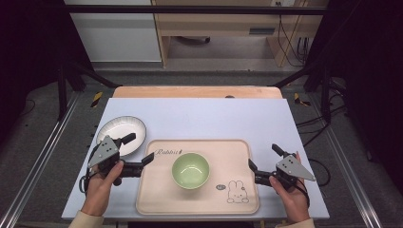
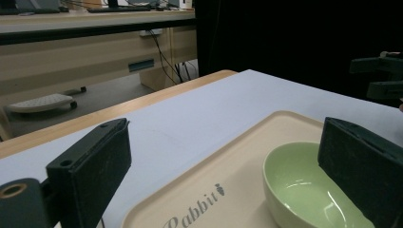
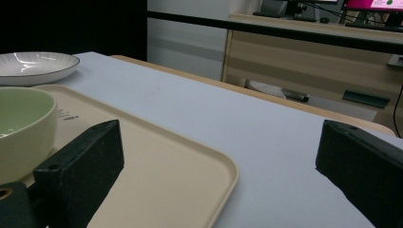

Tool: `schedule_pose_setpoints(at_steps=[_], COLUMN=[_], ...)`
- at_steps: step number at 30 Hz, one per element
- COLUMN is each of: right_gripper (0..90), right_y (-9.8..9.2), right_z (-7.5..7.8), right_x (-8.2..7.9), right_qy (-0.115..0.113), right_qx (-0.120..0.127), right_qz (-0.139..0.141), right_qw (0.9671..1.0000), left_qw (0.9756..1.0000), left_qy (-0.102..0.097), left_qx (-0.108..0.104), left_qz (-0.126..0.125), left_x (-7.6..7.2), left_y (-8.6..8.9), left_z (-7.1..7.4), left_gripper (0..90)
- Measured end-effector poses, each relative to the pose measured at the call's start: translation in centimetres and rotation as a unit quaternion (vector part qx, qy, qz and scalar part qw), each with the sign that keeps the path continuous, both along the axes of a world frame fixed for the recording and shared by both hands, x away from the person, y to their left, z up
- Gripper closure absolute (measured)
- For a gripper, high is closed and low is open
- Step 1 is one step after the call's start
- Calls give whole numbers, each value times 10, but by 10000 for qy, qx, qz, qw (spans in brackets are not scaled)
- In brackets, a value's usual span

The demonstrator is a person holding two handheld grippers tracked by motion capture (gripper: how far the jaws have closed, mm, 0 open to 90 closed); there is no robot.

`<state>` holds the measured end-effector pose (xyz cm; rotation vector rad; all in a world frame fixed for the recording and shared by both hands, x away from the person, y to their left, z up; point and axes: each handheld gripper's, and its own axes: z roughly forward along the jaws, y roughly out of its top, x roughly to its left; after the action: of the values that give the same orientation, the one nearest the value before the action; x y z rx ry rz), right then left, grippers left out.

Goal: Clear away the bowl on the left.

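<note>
You are holding the left gripper (image 1: 139, 150) and right gripper (image 1: 263, 159) with jaws spread wide, gripping nothing, flanking the tray (image 1: 157, 199). The green bowl (image 1: 190, 169) is sitting on it at the middle, ungrasped. Farther off, the white plate (image 1: 121, 129) is waiting untouched; everything remains.

The far half of the table (image 1: 204, 116) lies bare, open to either hand. On the near half the tray (image 1: 161, 190) takes the middle, with the bowl (image 1: 190, 169) standing at its centre and flat tray floor free all round it. The plate (image 1: 121, 130) blocks the left edge, just beside the tray's far left corner.
</note>
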<state>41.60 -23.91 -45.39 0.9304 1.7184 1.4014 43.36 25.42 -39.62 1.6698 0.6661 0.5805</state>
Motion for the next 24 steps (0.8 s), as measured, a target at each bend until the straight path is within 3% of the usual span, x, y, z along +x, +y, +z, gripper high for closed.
schedule_pose_setpoints(at_steps=[24], right_gripper=[24], right_y=[0], right_z=[-1], right_x=[0], right_qy=[12], right_qx=[-21], right_qz=[6], right_qw=[10000], left_qw=[9995], left_qy=[108], left_qx=[-28], left_qz=[298], left_x=[-4], left_y=[31], left_z=[-25], left_gripper=[38])
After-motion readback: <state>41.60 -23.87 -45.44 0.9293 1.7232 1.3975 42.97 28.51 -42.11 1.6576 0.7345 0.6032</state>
